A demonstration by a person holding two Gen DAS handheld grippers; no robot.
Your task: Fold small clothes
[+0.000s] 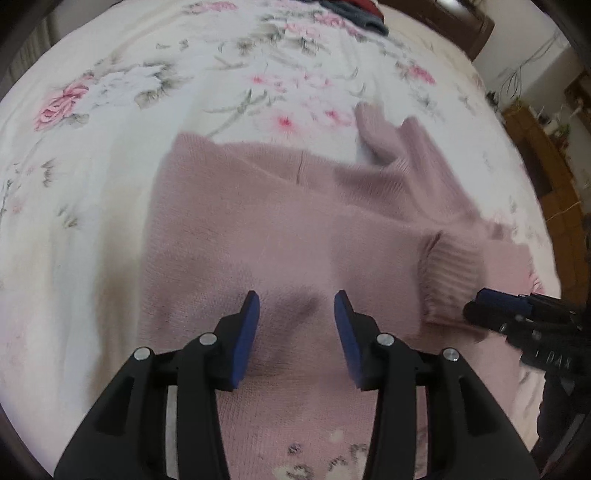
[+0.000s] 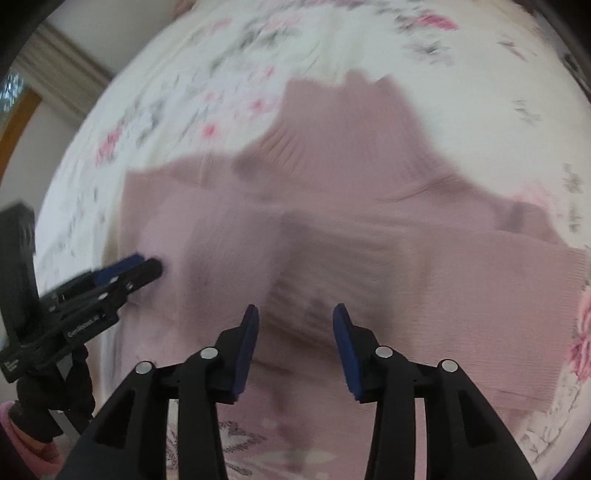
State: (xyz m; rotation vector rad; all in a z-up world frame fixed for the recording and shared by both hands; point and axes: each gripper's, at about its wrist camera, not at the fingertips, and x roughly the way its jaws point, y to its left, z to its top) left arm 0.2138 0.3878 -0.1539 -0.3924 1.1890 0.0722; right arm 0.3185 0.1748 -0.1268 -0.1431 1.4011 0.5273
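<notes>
Both claws hang over a pink knit sweater [image 1: 280, 221] spread on a floral bedspread [image 1: 110, 110]. Left gripper [image 1: 296, 306] has its blue-padded fingers [image 1: 249, 339] spread apart with nothing between them, poised just above the sweater's body; only knit fabric lies ahead of and beneath the tips. Off to its left the sweater's side edge runs roughly straight, and beyond it the bedspread lies bare and wide. Ahead, the far edge of the garment ends in a folded line, with one ribbed cuff [image 1: 369, 129] sticking up past it to the right. Another ribbed sleeve cuff [image 1: 450, 269] lies across the body to this claw's right, close beside the tips of the right gripper [image 1: 495, 302], which enters low from that side.

In the right wrist view, the right gripper [image 2: 295, 314] also stands apart and empty, its tips over the ribbed band of the folded sleeve [image 2: 332, 266]. Ahead of it the ribbed collar or hem [image 2: 351, 122] rises to a stepped far edge, though motion blur softens that outline. To its right the sweater's lower edge [image 2: 554, 332] meets open bedspread [image 2: 498, 110]. To its left, the left gripper [image 2: 144, 267] reaches over the sweater's left margin. Dark folded clothes [image 1: 351, 14] lie far ahead at the bed's far end.
</notes>
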